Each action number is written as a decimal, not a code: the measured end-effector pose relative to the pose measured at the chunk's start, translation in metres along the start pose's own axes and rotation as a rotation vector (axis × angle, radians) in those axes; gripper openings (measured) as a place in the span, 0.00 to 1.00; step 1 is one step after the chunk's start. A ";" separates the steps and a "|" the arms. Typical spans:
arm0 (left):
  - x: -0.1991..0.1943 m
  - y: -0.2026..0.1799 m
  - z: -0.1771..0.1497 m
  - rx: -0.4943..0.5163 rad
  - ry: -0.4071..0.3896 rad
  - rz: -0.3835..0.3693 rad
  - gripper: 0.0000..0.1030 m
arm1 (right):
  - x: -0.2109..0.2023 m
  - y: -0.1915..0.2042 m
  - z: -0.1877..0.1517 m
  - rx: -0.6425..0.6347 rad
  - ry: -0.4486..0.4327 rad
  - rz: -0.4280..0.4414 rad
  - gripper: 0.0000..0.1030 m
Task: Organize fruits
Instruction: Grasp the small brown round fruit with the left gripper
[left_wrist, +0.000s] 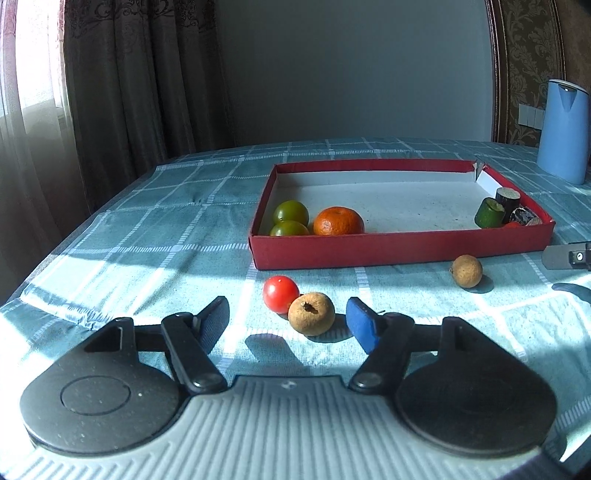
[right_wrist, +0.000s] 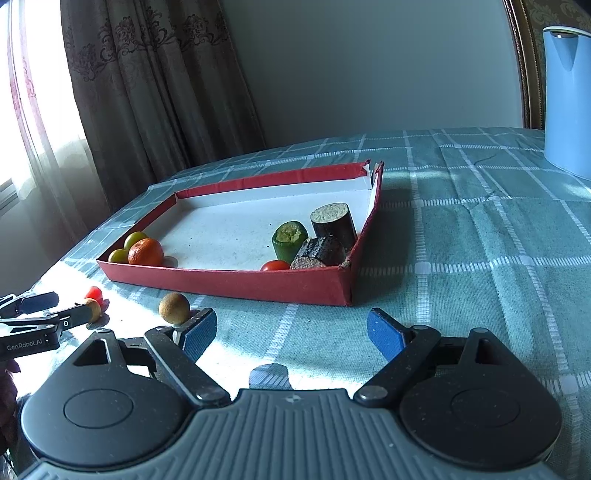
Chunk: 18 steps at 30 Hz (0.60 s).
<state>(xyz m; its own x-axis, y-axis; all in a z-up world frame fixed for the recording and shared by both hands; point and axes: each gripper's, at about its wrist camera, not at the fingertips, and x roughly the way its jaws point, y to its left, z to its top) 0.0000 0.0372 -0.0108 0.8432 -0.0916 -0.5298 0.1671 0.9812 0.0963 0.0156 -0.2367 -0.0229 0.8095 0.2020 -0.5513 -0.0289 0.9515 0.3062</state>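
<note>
A red tray (left_wrist: 369, 248) (right_wrist: 229, 282) lies on the checked tablecloth. At its left end sit two green fruits (left_wrist: 291, 212) (right_wrist: 135, 240) and an orange (left_wrist: 338, 220) (right_wrist: 145, 252). At its right end are cut vegetable pieces (left_wrist: 489, 212) (right_wrist: 290, 240) and a small tomato (right_wrist: 275, 265). In front of the tray lie a red tomato (left_wrist: 280, 293) (right_wrist: 93, 293) touching a brown fruit (left_wrist: 311, 313) (right_wrist: 93, 309), and a second brown fruit (left_wrist: 467, 270) (right_wrist: 174, 308) apart to the right. My left gripper (left_wrist: 288, 319) (right_wrist: 55, 306) is open, jaws either side of the first brown fruit. My right gripper (right_wrist: 291, 330) is open and empty.
A blue kettle (left_wrist: 563, 131) (right_wrist: 567, 99) stands at the back right of the table. Curtains and a window are at the left, past the table's edge. The right gripper's tip (left_wrist: 567, 254) shows at the right edge of the left wrist view.
</note>
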 end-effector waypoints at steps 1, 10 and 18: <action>0.002 0.001 0.001 -0.011 0.010 -0.003 0.57 | 0.000 0.000 0.000 -0.002 -0.002 -0.001 0.90; 0.007 0.005 -0.001 -0.035 0.037 -0.045 0.24 | -0.001 0.000 0.000 -0.008 -0.005 -0.001 0.91; -0.003 -0.002 0.001 -0.020 -0.015 -0.004 0.24 | 0.000 0.000 0.000 -0.008 -0.005 -0.001 0.91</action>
<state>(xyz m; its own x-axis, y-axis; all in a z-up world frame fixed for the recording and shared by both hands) -0.0018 0.0353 -0.0084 0.8500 -0.0982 -0.5176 0.1609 0.9839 0.0775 0.0153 -0.2363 -0.0227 0.8124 0.1995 -0.5479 -0.0326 0.9537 0.2990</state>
